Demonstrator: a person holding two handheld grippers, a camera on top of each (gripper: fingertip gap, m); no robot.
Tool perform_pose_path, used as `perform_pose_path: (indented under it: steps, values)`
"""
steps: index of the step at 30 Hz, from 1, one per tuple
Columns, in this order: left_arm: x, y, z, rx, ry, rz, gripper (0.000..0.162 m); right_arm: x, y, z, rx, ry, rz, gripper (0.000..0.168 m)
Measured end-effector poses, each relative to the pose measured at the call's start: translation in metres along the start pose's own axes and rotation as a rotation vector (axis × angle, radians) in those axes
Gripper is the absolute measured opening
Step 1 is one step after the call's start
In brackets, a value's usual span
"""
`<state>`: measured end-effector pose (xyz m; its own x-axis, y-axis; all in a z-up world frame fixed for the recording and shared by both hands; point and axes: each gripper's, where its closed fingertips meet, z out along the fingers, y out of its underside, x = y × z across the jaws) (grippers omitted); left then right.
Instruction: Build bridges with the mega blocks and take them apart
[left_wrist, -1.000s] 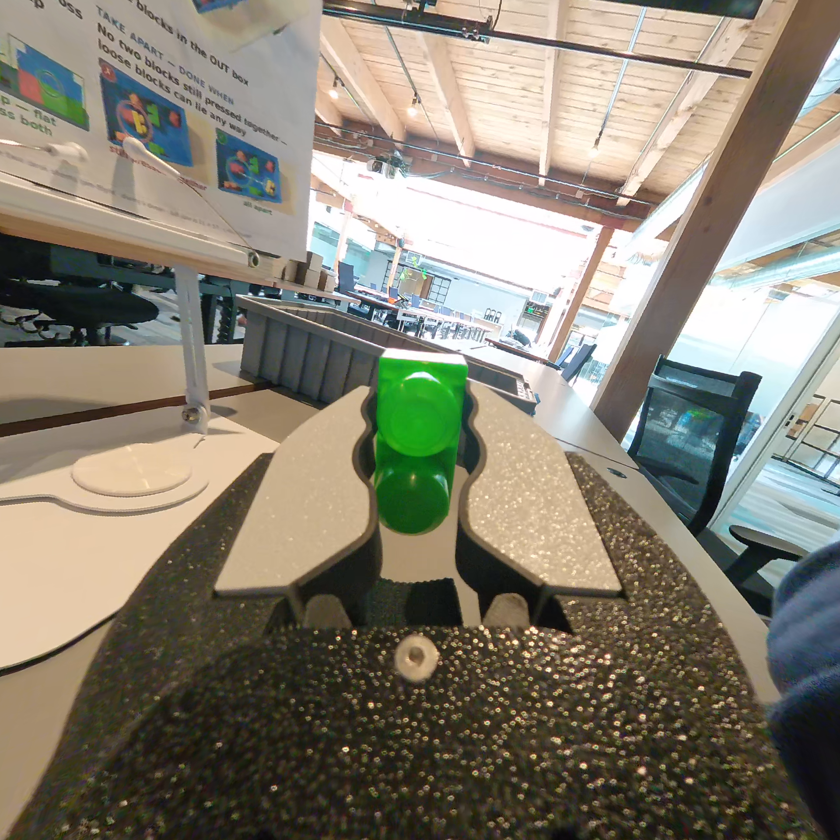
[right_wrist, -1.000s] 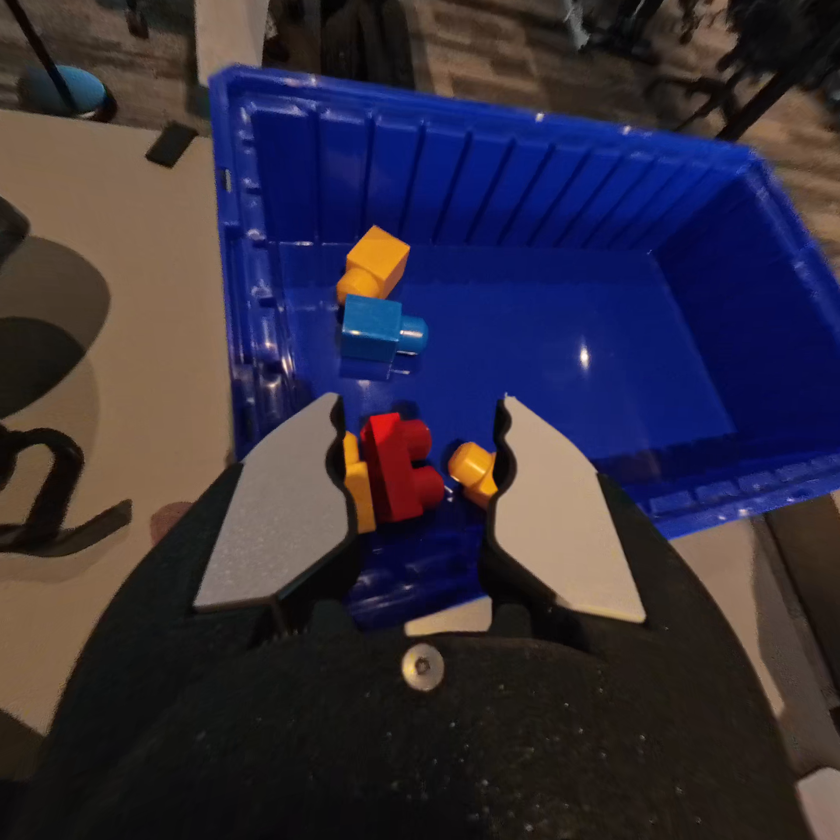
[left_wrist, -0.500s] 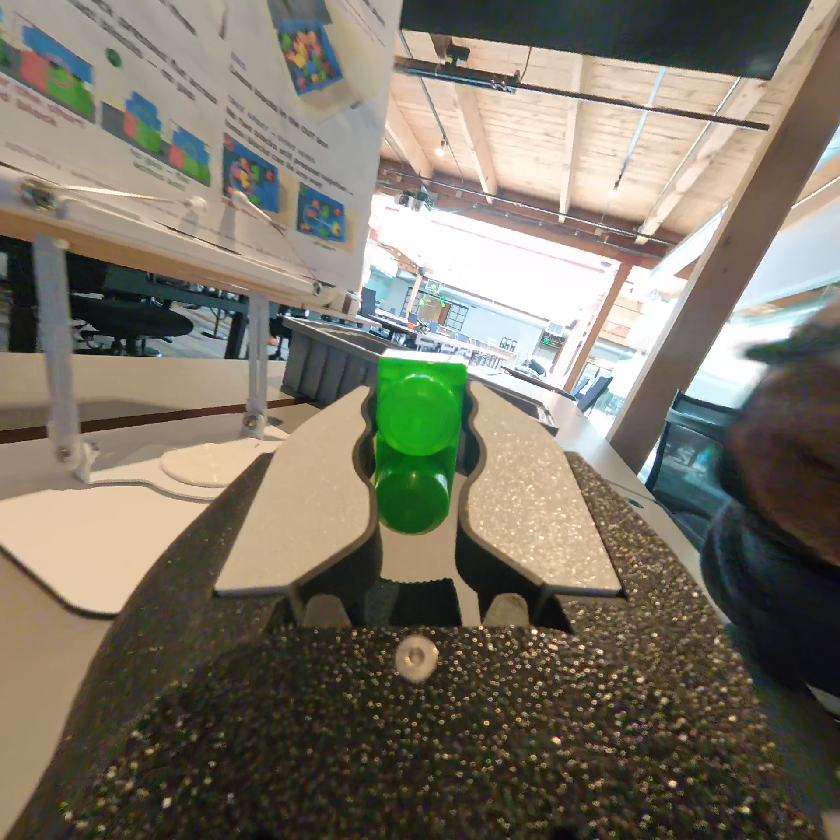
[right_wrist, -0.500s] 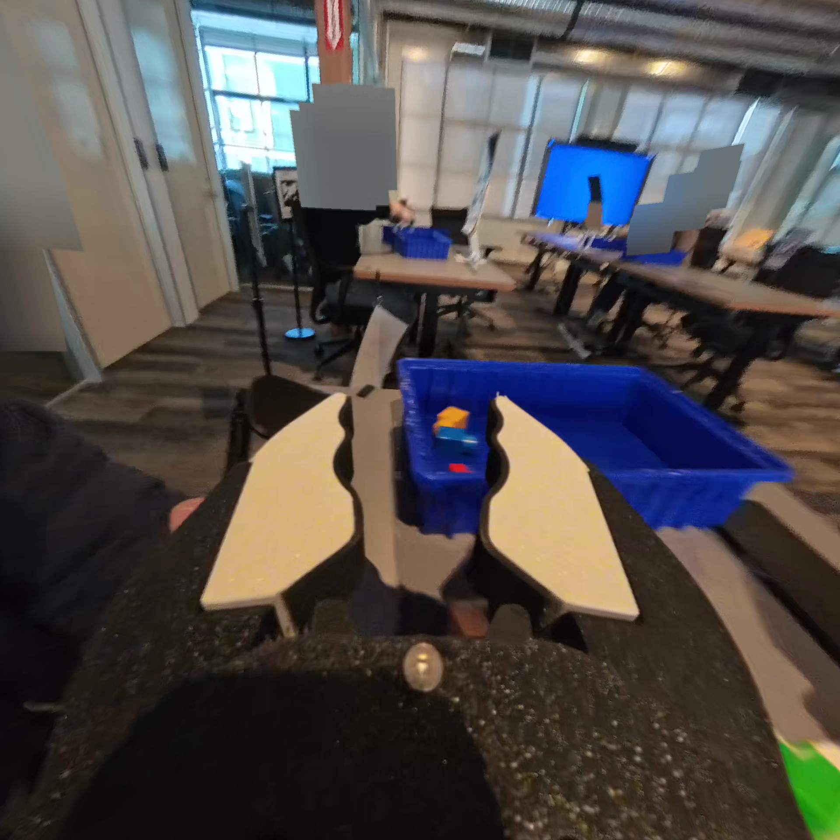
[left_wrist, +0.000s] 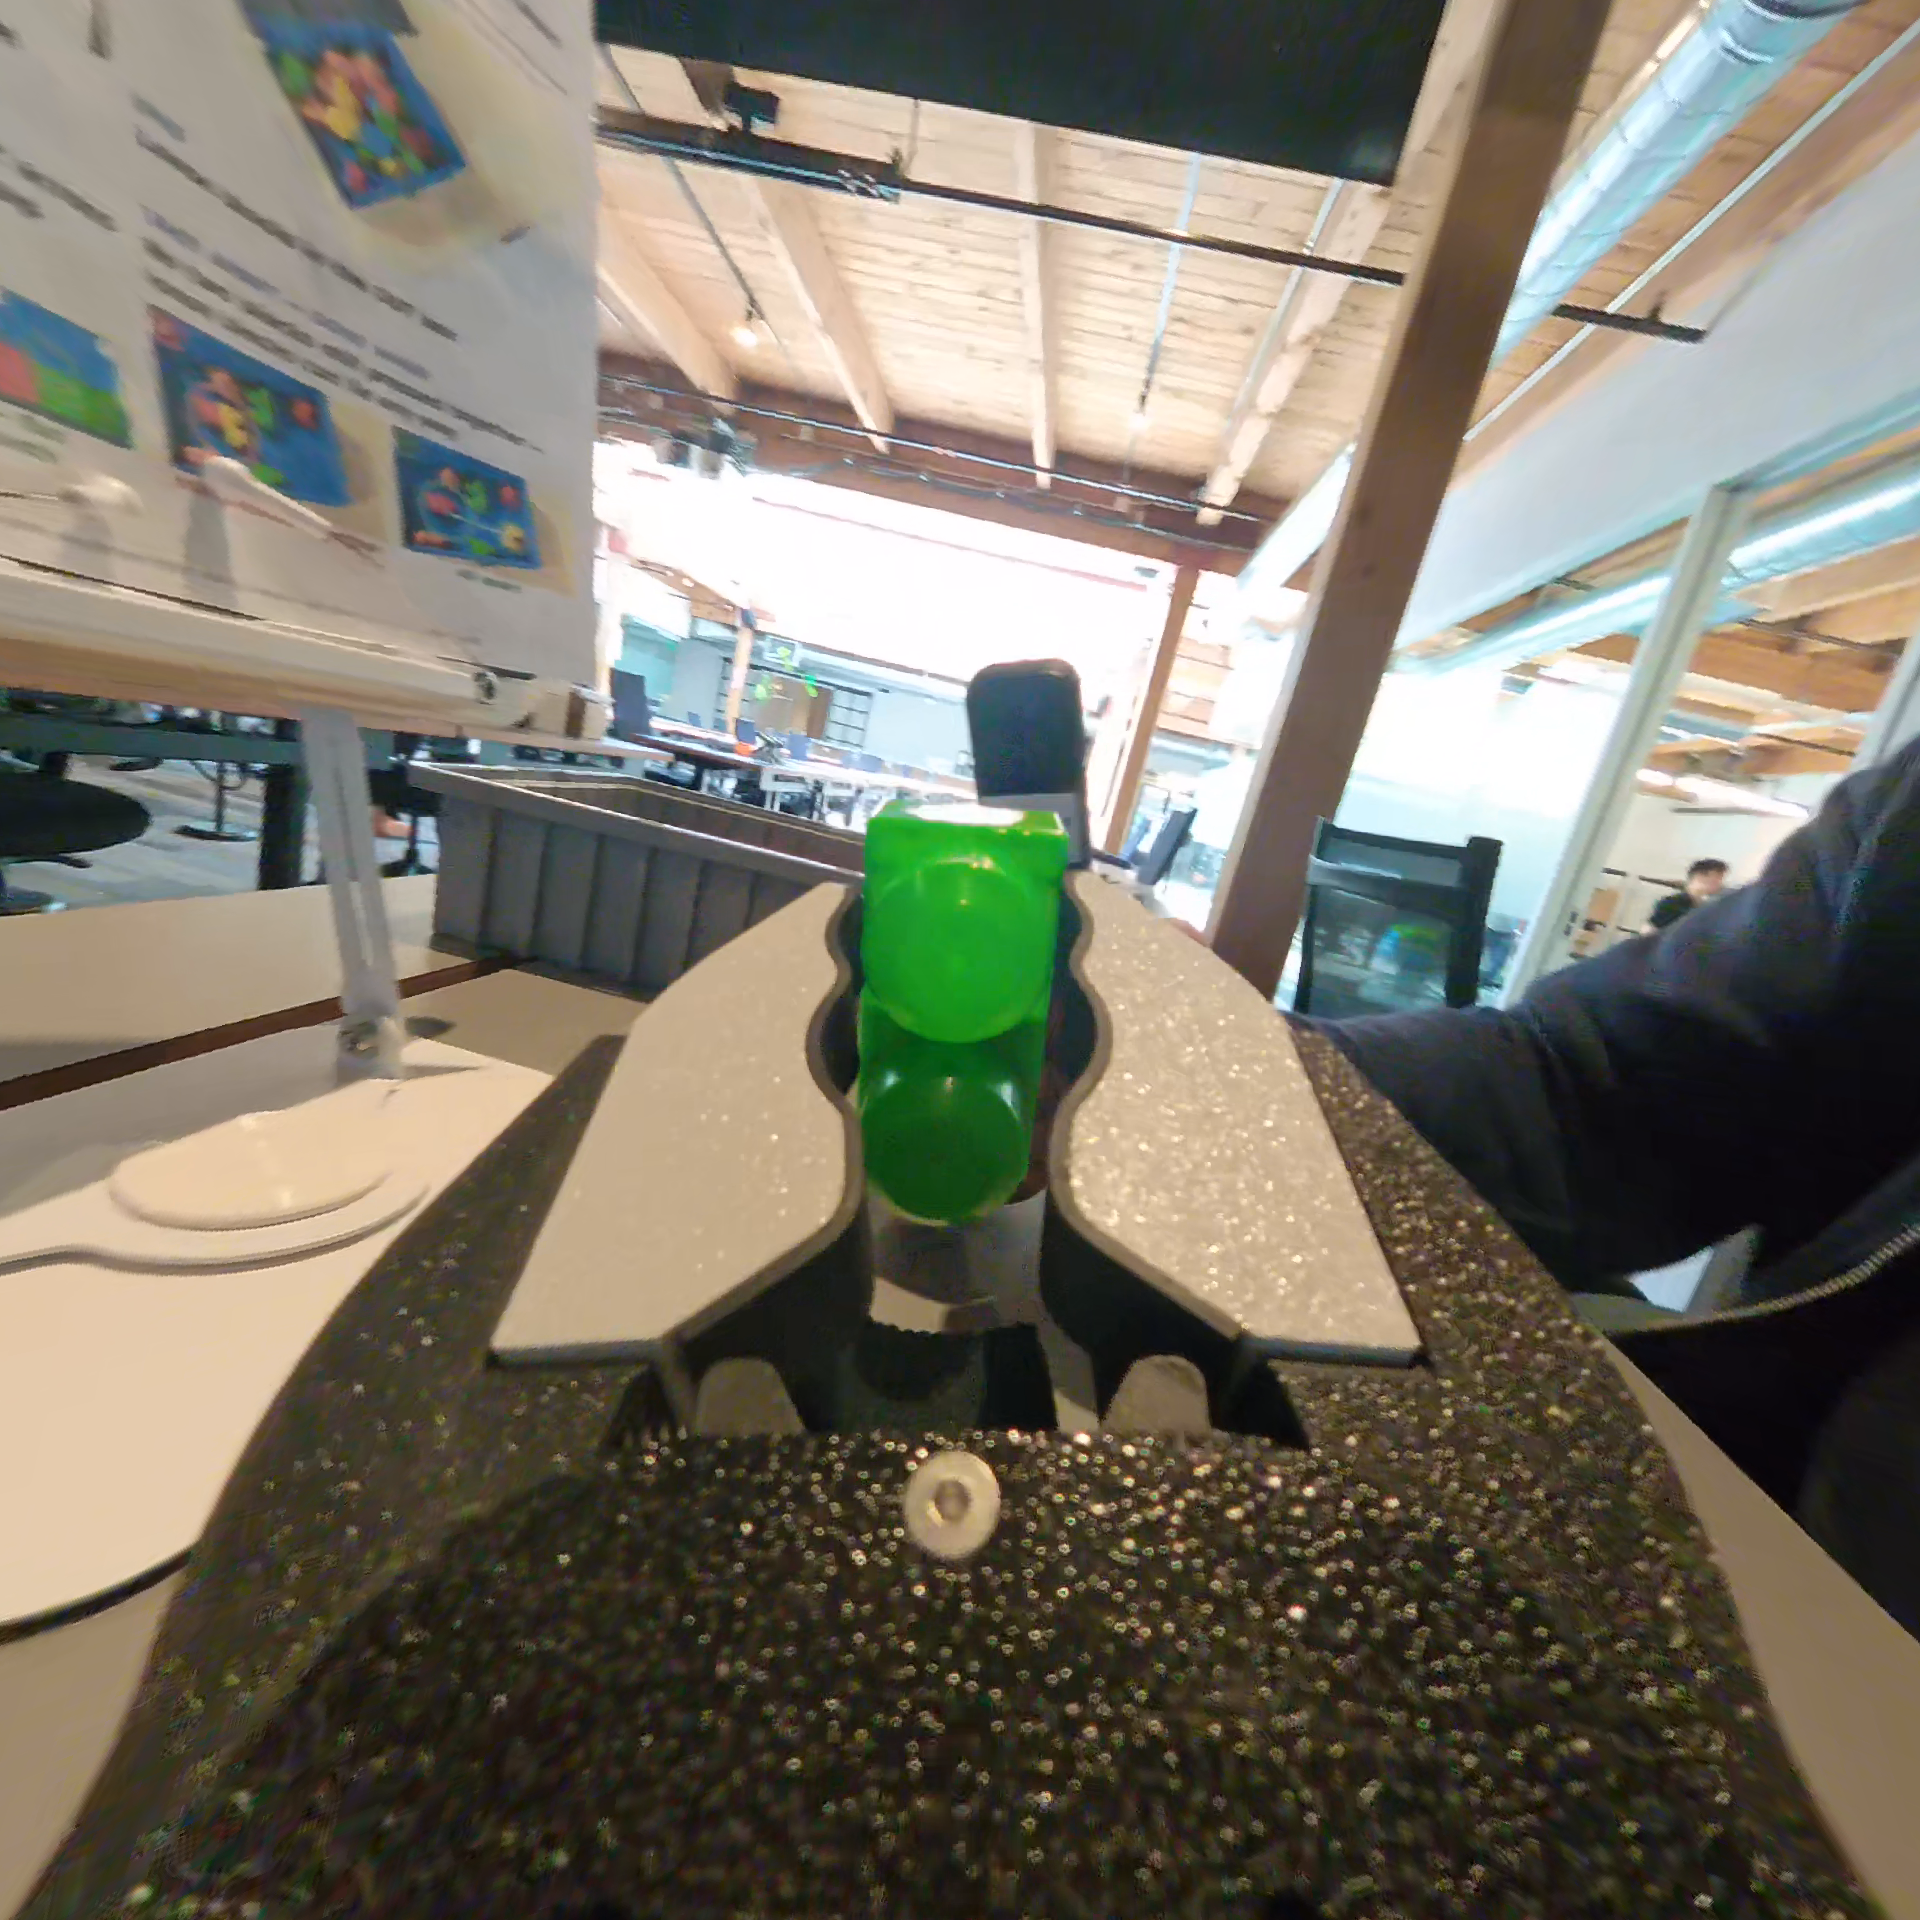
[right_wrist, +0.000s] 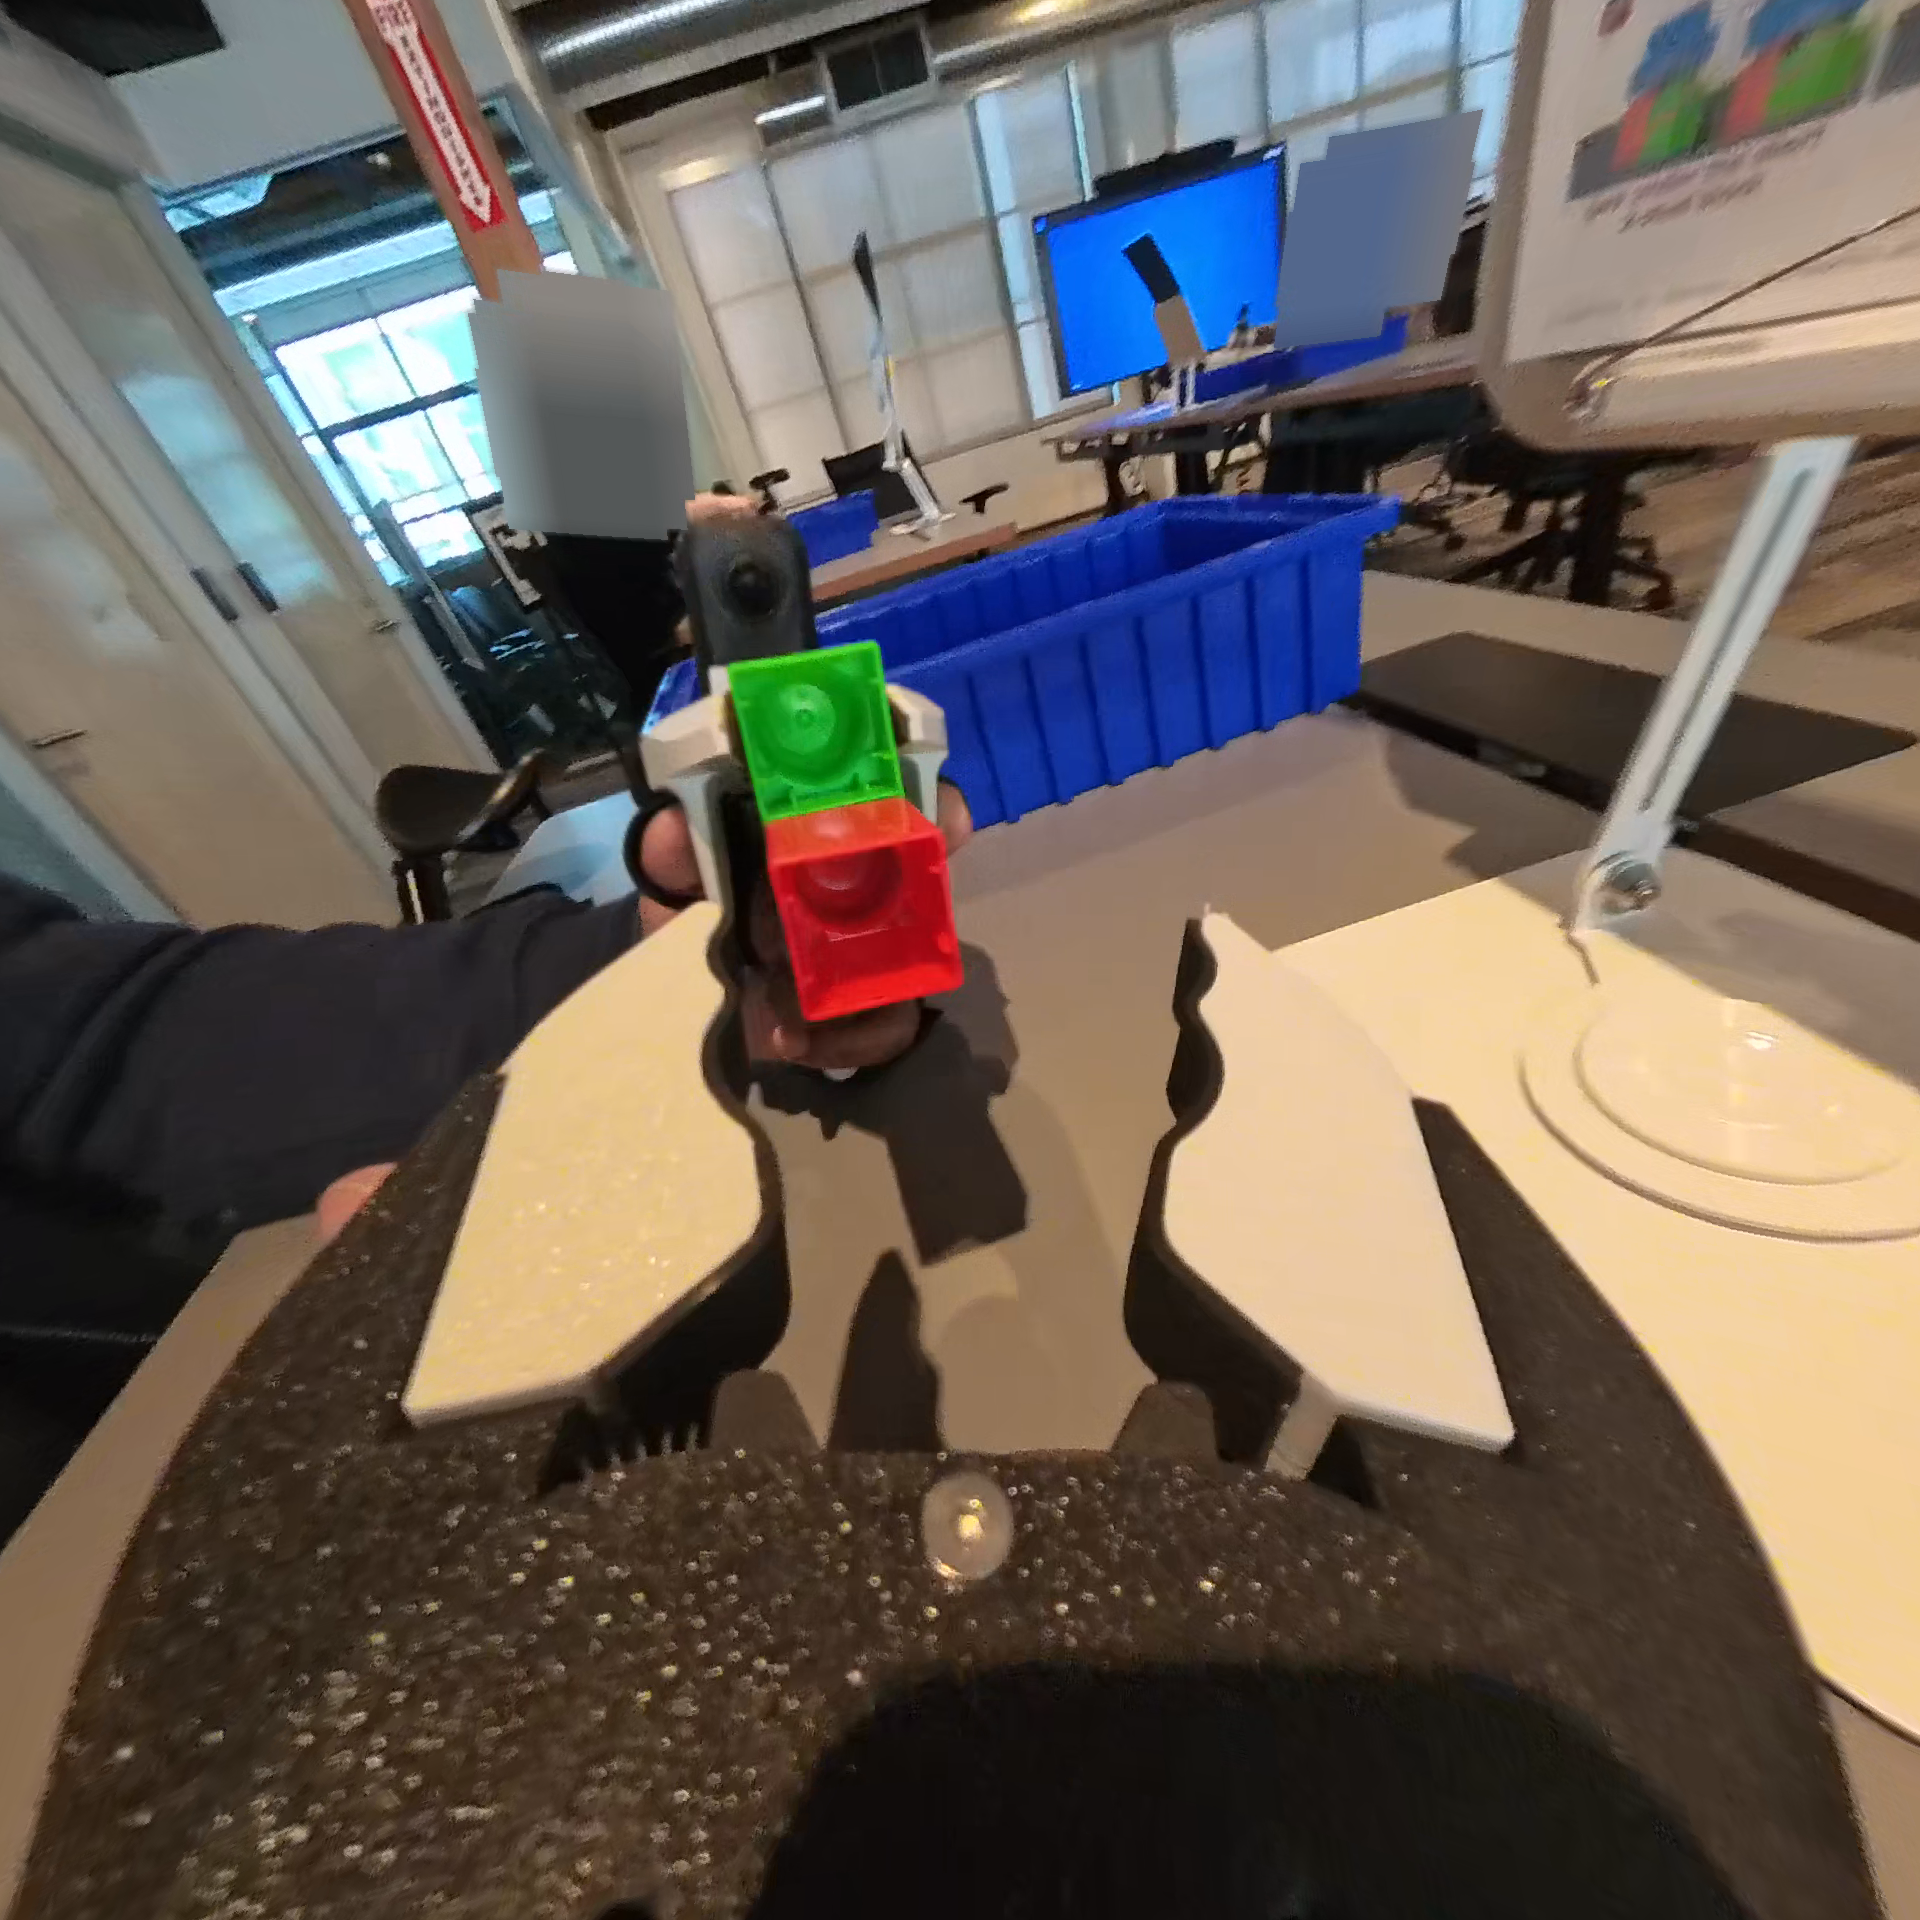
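since a second ago the right gripper (right_wrist: 966, 1049) has swung up out of the blue bin (right_wrist: 1143, 623) and turned to face the left gripper (left_wrist: 956, 1039), and its fingers now stand wider apart with nothing between them. the left gripper has kept its clamp on the green block (left_wrist: 951, 997) throughout, while the view behind it has panned and a dark sleeve (left_wrist: 1662, 1060) has come in beside it.

taking the green block as the landmark: in the left wrist view it sits squeezed between the two grey fingers, studs toward the camera, its long axis running along the fingers and outward. in the right wrist view the same block shows its hollow underside, and a red block (right_wrist: 868, 909) is pressed against its lower side, hanging below the left gripper's fingers, hollow side also toward the right gripper.

the red block lies straight ahead of the right gripper's open gap, just beyond the fingertips and a touch to the left of the gap's centre, not yet between them. the right gripper is the free one, so the pull-apart looks like its job: close on the red block and draw it down, away from the green block.

farther behind the green block stands the blue bin on the table (right_wrist: 1143, 831); off to one side of it is the white stand (right_wrist: 1704, 1081) carrying the instruction sheet (left_wrist: 260, 312).
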<state>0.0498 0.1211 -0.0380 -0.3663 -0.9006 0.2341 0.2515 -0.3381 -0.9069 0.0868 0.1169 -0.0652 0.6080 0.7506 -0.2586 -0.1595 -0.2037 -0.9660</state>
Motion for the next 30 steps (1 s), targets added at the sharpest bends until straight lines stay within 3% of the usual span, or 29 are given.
perform_pose_path:
  steps: [5, 9, 21, 30]
  values:
    - [0.007, 0.009, 0.007, -0.046, 0.036, -0.008, 0.035, -0.014, 0.018, 0.013, -0.07, -0.072, -0.044, 0.07]
    - [0.003, 0.013, 0.009, -0.074, 0.008, -0.024, 0.035, -0.019, 0.018, 0.011, -0.052, -0.092, -0.091, 0.037]
    - [-0.004, 0.018, 0.011, -0.102, -0.04, -0.183, 0.035, -0.017, 0.016, 0.005, -0.053, -0.056, -0.27, 0.036]
    - [-0.004, 0.003, 0.007, -0.059, -0.1, 0.058, 0.035, -0.005, 0.006, -0.001, 0.016, -0.129, 0.07, 0.036]
